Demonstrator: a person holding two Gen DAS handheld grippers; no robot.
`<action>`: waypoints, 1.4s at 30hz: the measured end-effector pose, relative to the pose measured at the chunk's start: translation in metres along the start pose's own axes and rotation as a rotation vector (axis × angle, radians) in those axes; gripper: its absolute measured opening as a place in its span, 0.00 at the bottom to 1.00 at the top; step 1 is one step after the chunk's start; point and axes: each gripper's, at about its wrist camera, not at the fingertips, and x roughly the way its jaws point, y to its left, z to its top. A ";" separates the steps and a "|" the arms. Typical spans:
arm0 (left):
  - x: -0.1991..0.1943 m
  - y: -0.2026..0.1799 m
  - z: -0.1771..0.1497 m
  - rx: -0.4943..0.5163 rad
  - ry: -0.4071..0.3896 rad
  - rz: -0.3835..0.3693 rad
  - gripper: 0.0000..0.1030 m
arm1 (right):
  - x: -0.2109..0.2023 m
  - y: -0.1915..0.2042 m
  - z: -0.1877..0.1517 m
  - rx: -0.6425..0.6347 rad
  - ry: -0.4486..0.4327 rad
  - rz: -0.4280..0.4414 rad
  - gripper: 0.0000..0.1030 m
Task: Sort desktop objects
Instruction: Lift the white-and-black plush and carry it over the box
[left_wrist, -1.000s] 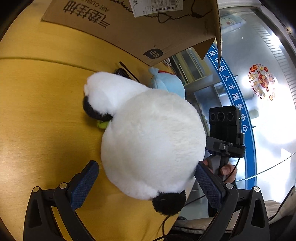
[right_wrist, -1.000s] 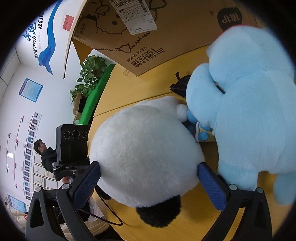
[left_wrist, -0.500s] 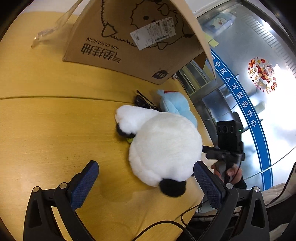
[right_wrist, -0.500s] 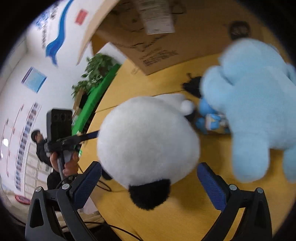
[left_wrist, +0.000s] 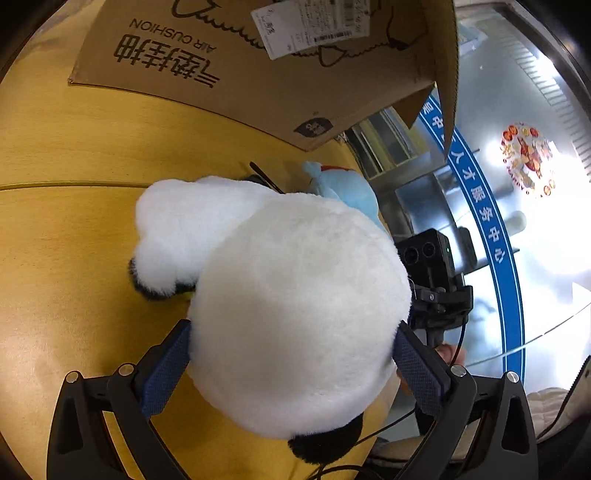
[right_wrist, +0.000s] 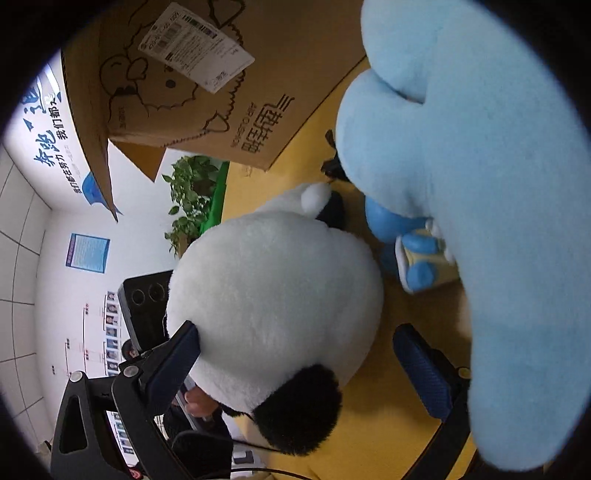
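A white plush panda (left_wrist: 295, 314) with black ears lies on the yellow table (left_wrist: 66, 258). My left gripper (left_wrist: 291, 365) is wide open; its blue pads touch both sides of the panda's round head. My right gripper (right_wrist: 306, 362) is also open around the same panda (right_wrist: 273, 295); its left pad touches the head and its right pad stands apart. A big light-blue plush toy (right_wrist: 480, 184) lies right of the panda, over my right finger; it also shows in the left wrist view (left_wrist: 347, 188). A small blue figure (right_wrist: 417, 254) sits between them.
A large open cardboard box (left_wrist: 258, 62) lies on its side at the back of the table; it also shows in the right wrist view (right_wrist: 207, 92). A black corded item (left_wrist: 262, 173) lies behind the panda. The table edge runs close on the panda's near side.
Both grippers pulled back from the panda half a second ago and have now moved in close again. The left pads now press the head's sides.
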 end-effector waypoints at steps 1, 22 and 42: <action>-0.001 0.000 -0.001 0.004 -0.017 -0.007 0.94 | 0.003 0.000 -0.001 -0.010 0.003 0.002 1.00; -0.101 -0.081 -0.087 0.140 -0.265 0.011 0.68 | -0.018 0.099 -0.081 -0.449 -0.171 0.177 0.56; -0.230 -0.248 0.236 0.554 -0.568 0.086 0.68 | -0.111 0.375 0.178 -0.843 -0.411 0.221 0.56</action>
